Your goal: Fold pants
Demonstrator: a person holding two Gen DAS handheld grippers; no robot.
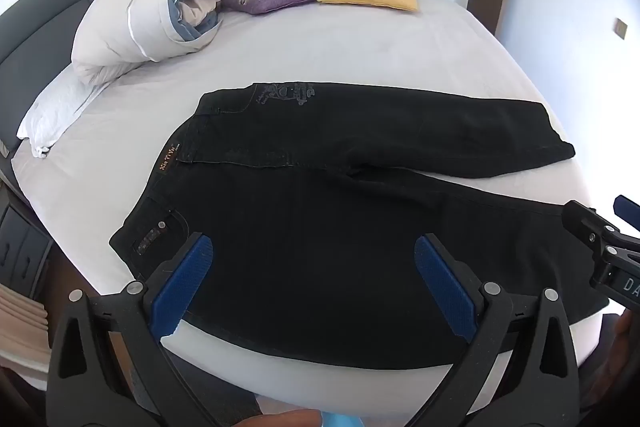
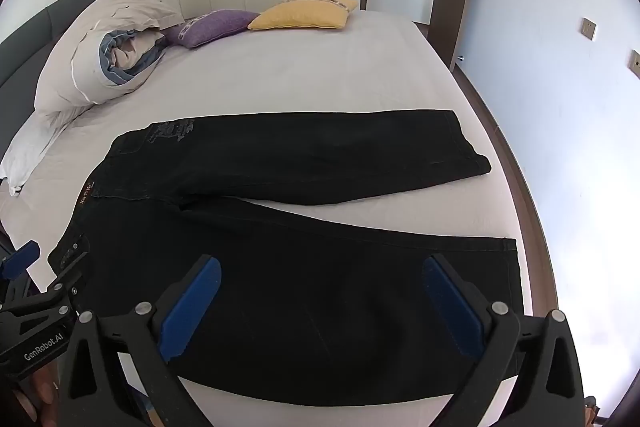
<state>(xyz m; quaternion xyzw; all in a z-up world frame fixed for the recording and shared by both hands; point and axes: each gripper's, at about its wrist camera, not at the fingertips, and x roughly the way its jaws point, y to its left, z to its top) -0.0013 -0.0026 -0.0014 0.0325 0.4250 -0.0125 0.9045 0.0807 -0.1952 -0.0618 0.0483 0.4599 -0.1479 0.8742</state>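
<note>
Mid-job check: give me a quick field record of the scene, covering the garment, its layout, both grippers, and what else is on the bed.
garment: black denim pants, unfolded
layout: flat on the white-sheeted bed, waist to the left, legs spread apart to the right
left gripper: open, above the near leg by the waist, holding nothing
right gripper: open, above the near leg, holding nothing
other items: rolled pale duvet, purple cushion, yellow cushion along the far side
fold progress: none yet

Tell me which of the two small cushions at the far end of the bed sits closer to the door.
The yellow cushion. It lies on the door side, while the purple cushion sits beside it, nearer the rolled duvet.
</note>
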